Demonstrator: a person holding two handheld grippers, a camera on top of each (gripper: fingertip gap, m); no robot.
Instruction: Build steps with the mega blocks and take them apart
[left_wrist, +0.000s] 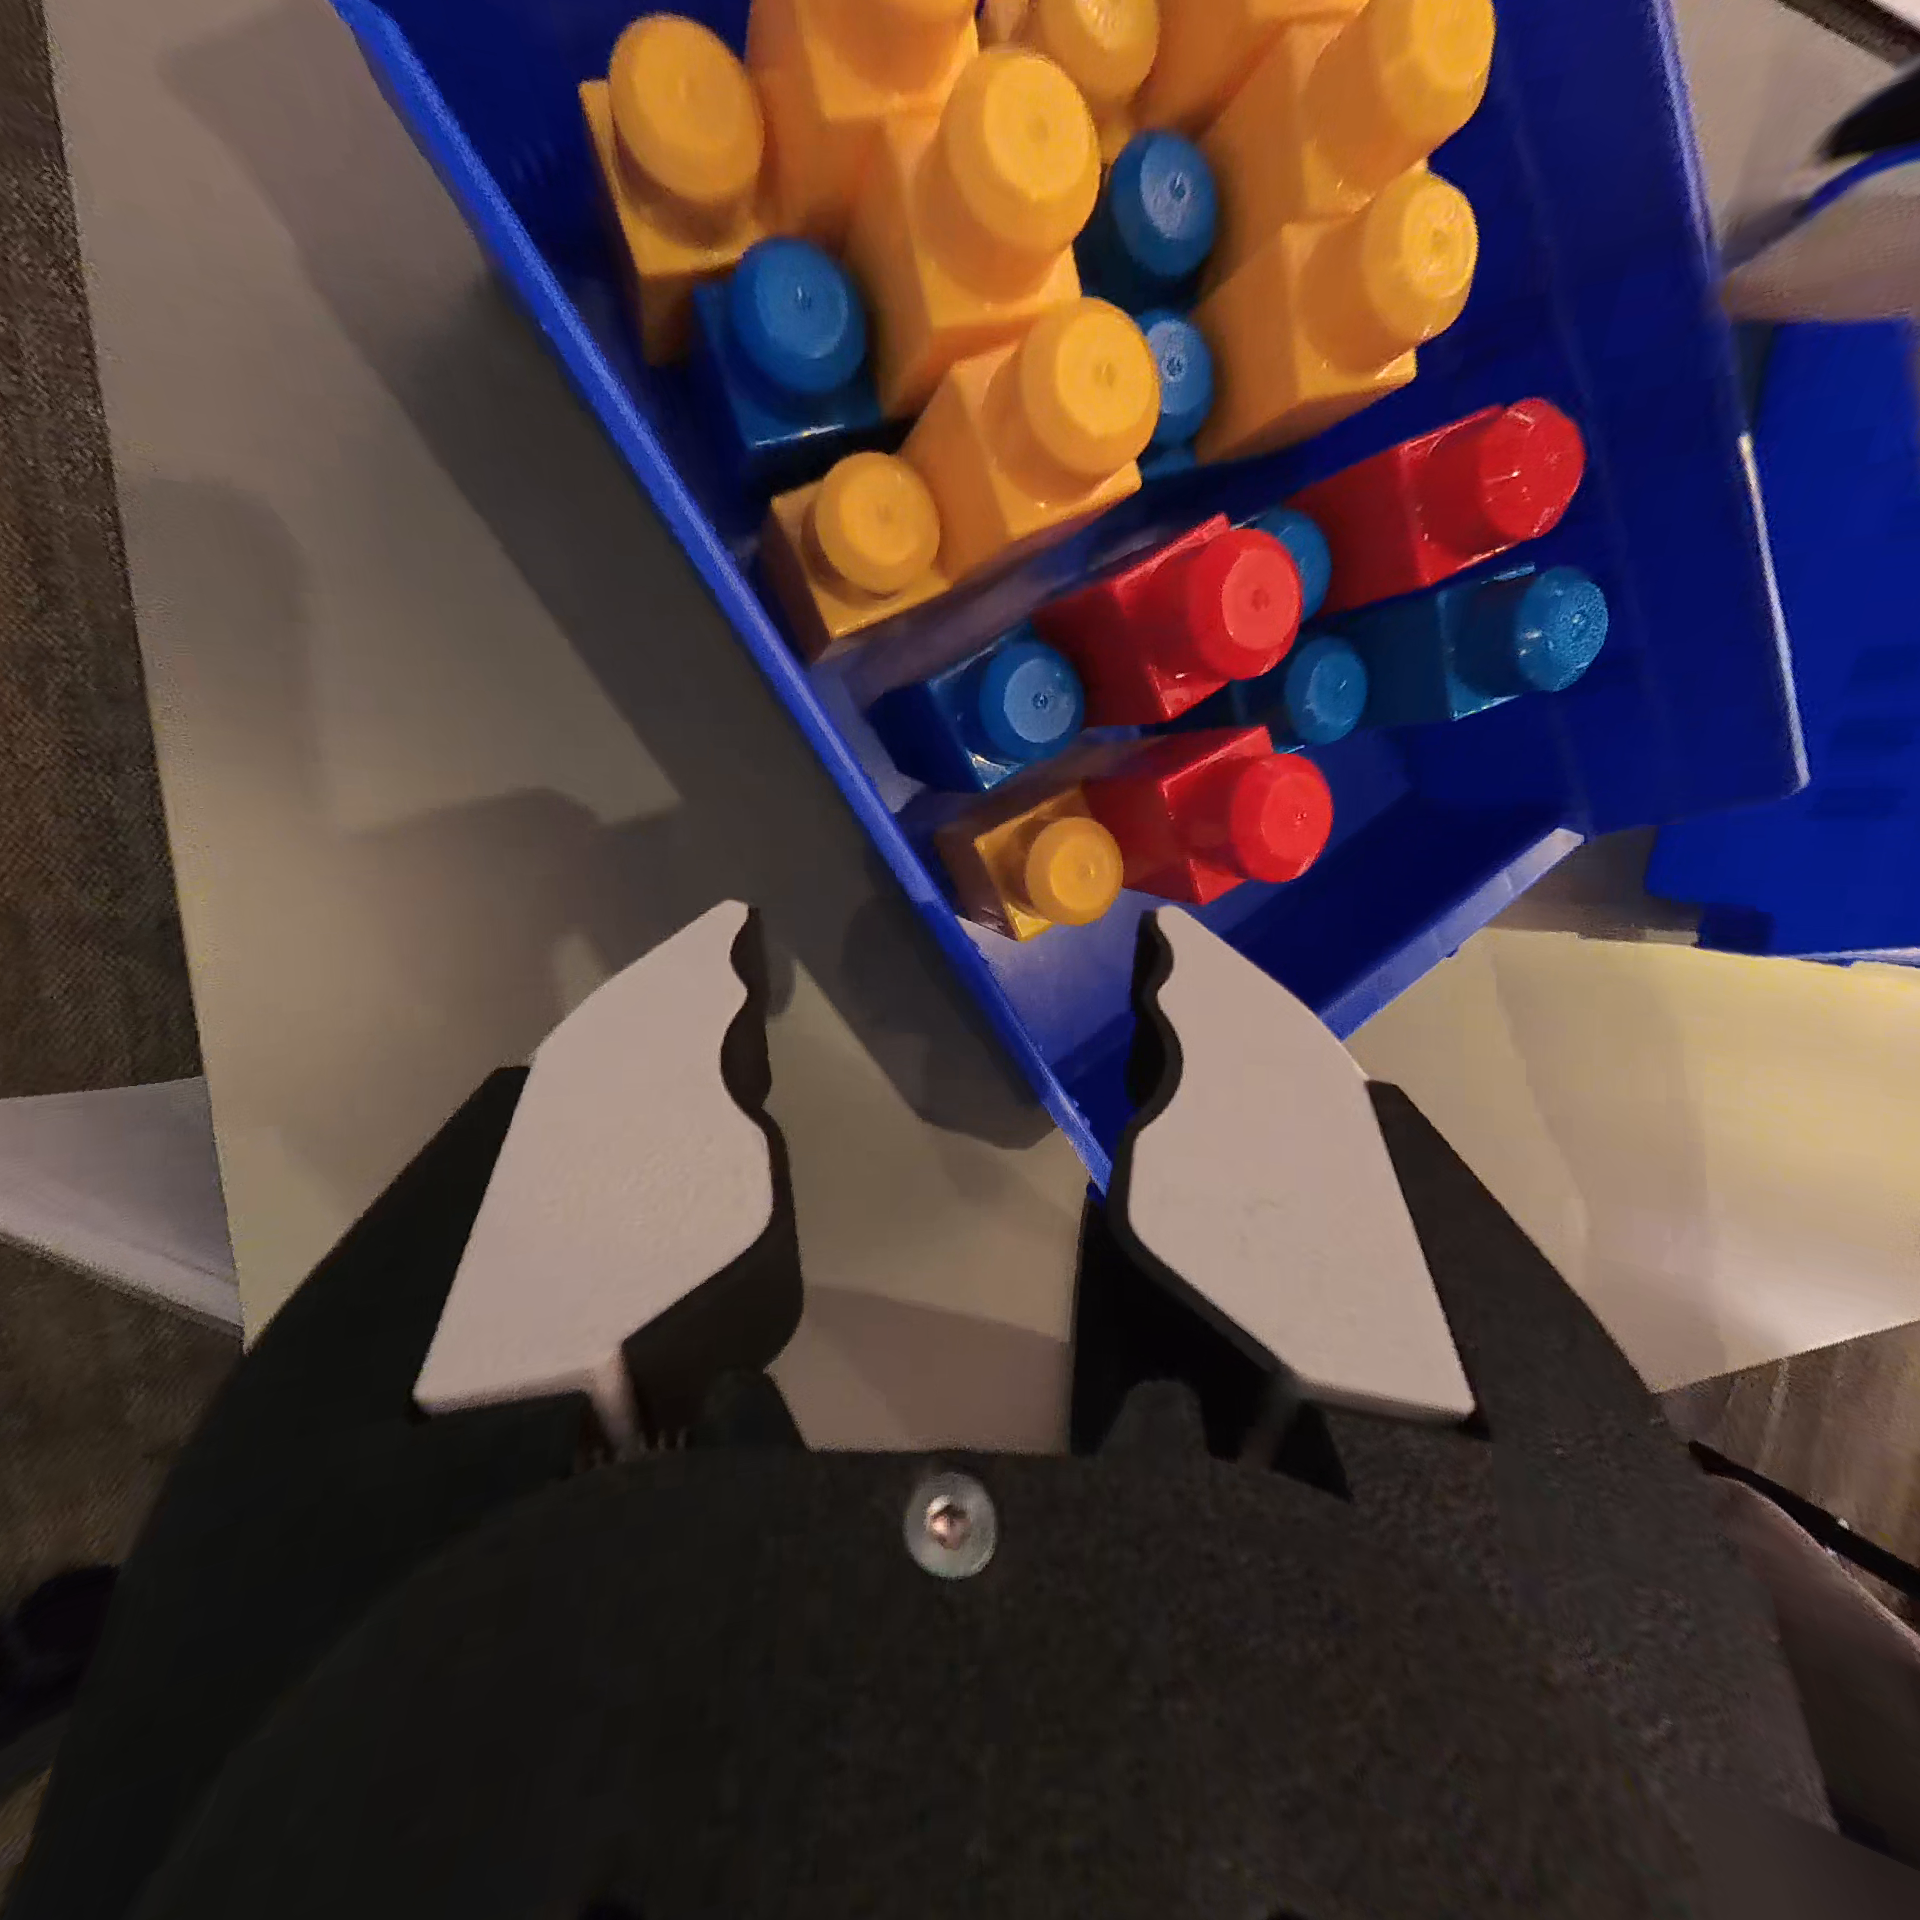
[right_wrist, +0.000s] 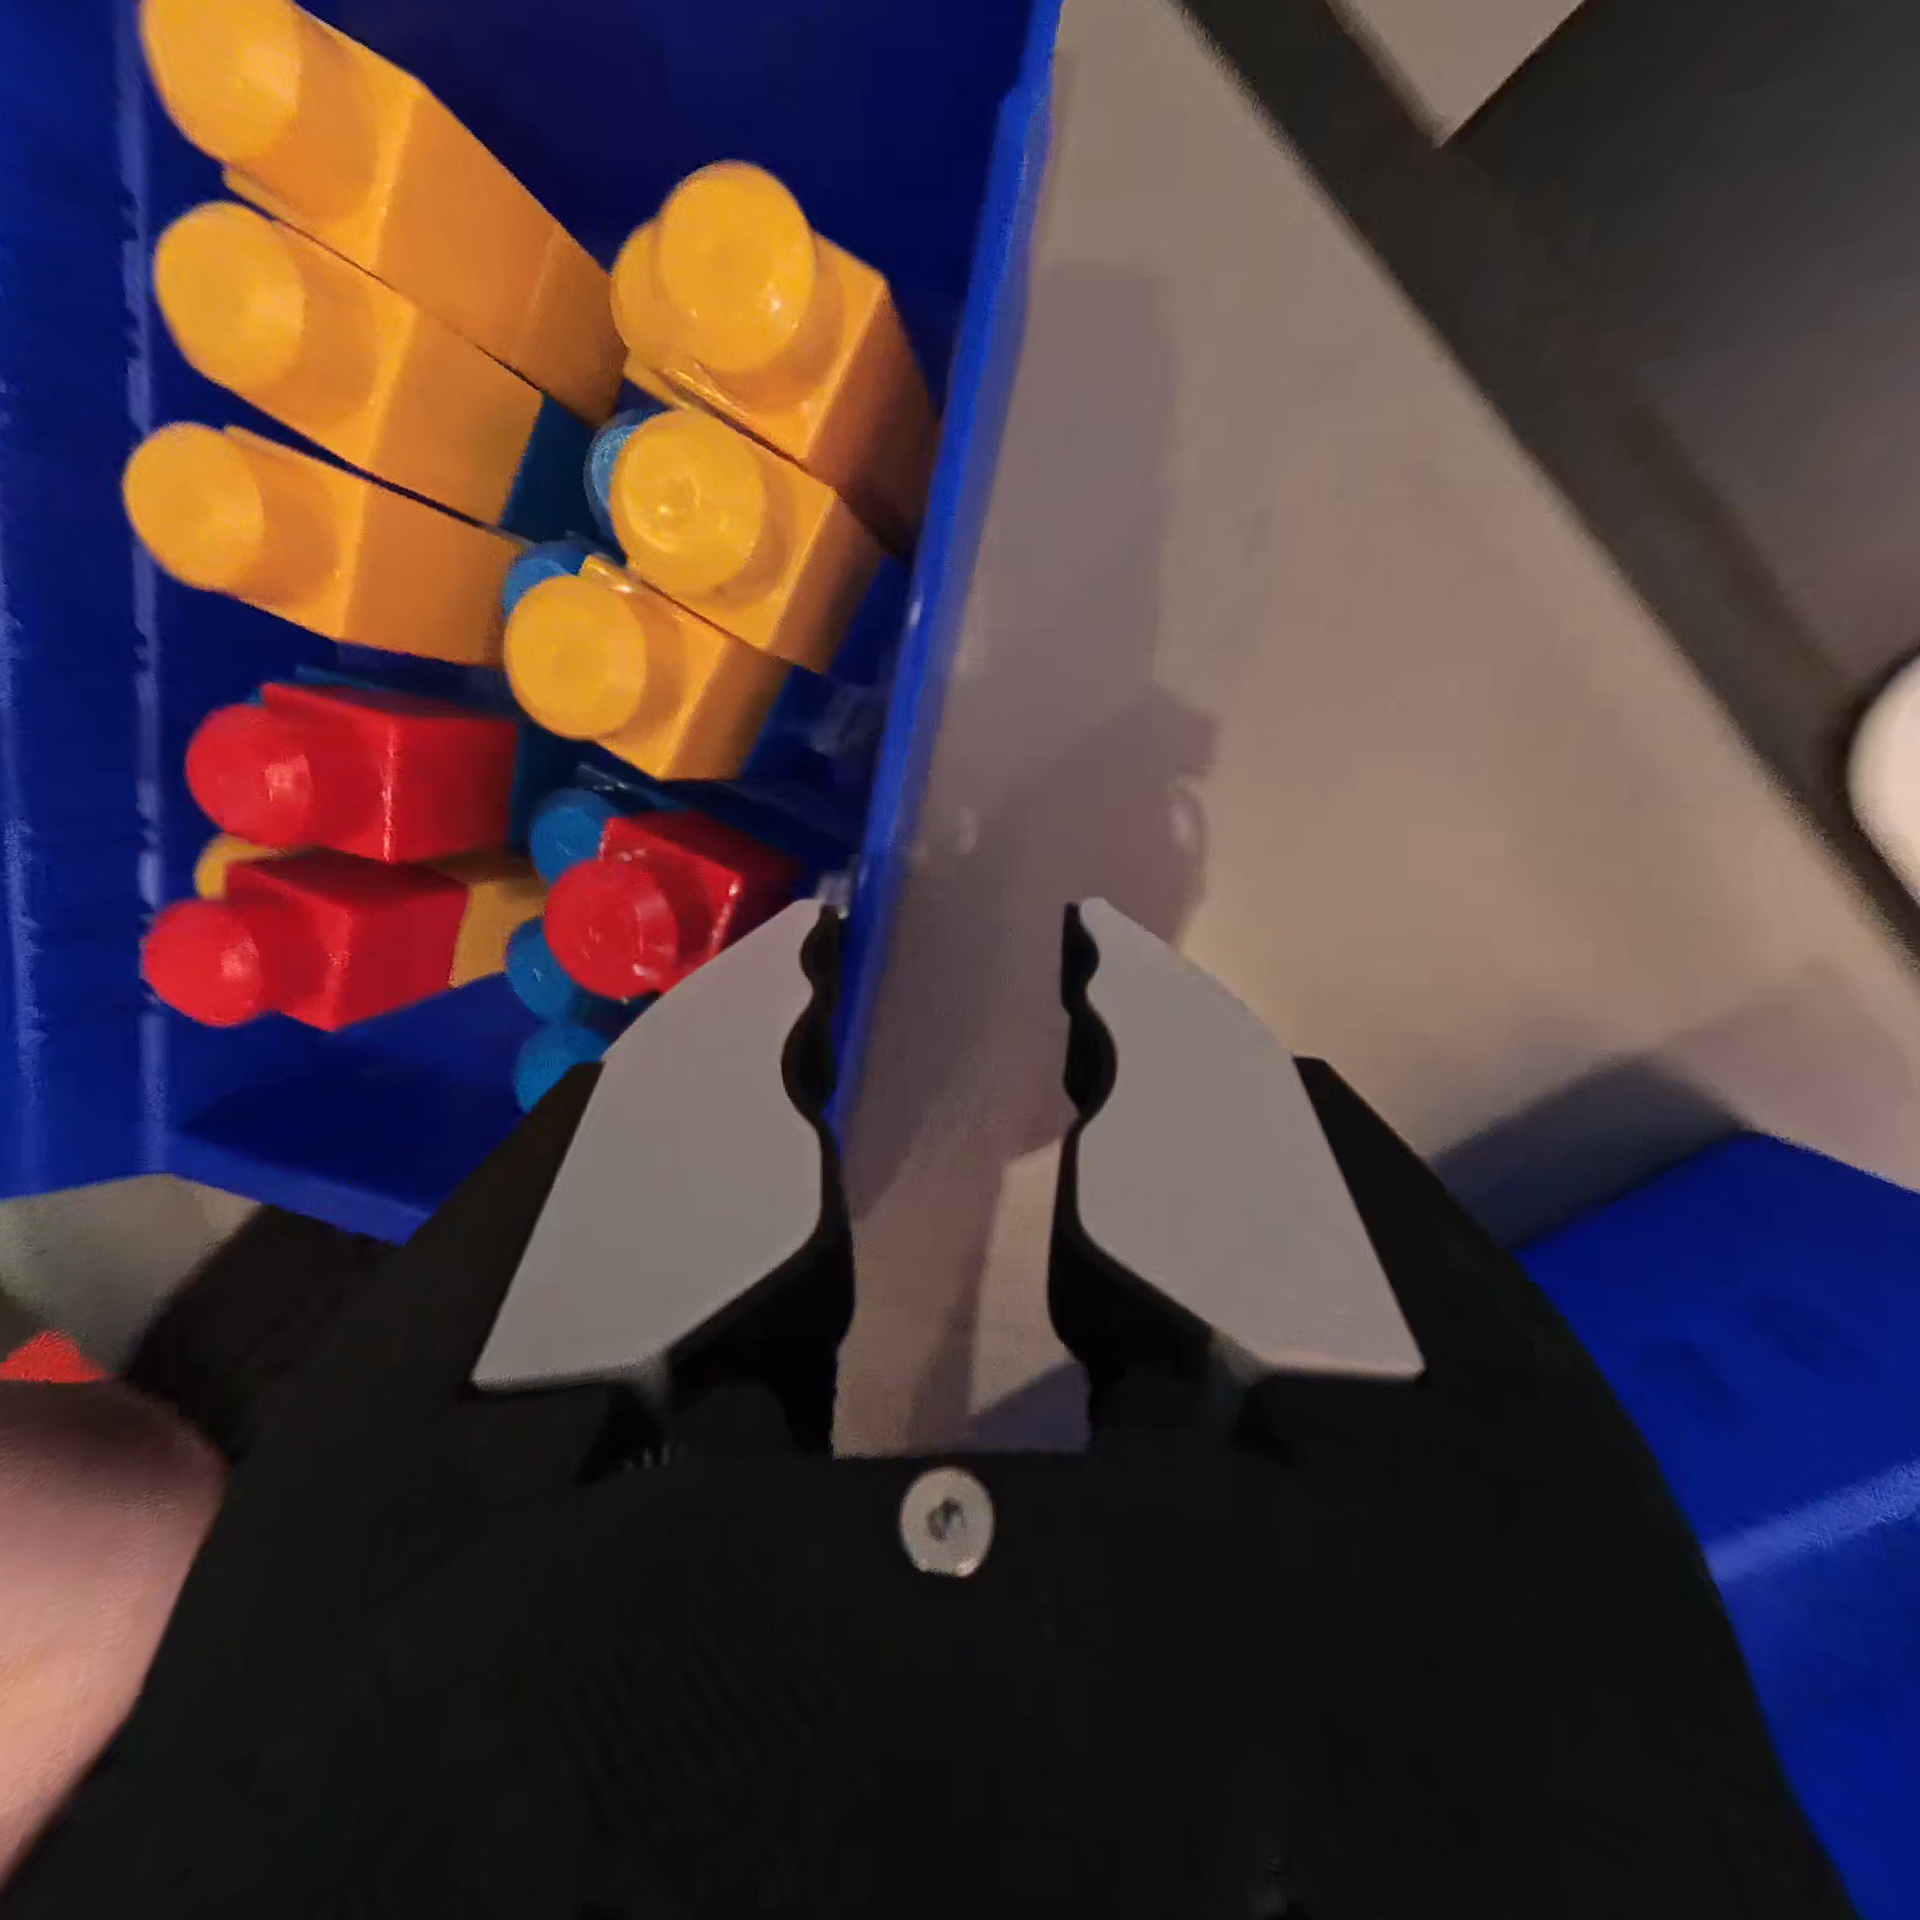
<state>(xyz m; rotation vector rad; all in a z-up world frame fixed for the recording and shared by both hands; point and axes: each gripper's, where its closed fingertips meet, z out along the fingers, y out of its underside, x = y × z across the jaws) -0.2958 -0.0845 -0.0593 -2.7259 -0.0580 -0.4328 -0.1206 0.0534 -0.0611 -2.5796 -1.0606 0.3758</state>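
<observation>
Pale tabletop (left_wrist: 416, 644) spreads under both my tools, with dark carpet past its edge at nine o'clock in the left wrist view. A blue bin (left_wrist: 665, 499) sits on it, packed with mega blocks: yellow blocks (left_wrist: 997, 218) toward twelve o'clock, red blocks (left_wrist: 1195, 623) and smaller blue blocks (left_wrist: 790, 332) nearer me.

My left gripper (left_wrist: 951, 930) is spread wide with nothing held, its tips straddling the bin's near corner, a small yellow block (left_wrist: 1049, 868) just beyond them at twelve. My right gripper (right_wrist: 940, 920) is also parted and empty, straddling the bin's right wall (right_wrist: 935, 644), a red block (right_wrist: 644, 914) just off its left fingertip at ten o'clock.

I judge this the very start: no steps are built, every block seen is in the bin. Next I would need to shift one tool inside the wall, over a single stud, and close on it squarely. Motion blur softens the right view. No brand marks or writing can be read anywhere.
</observation>
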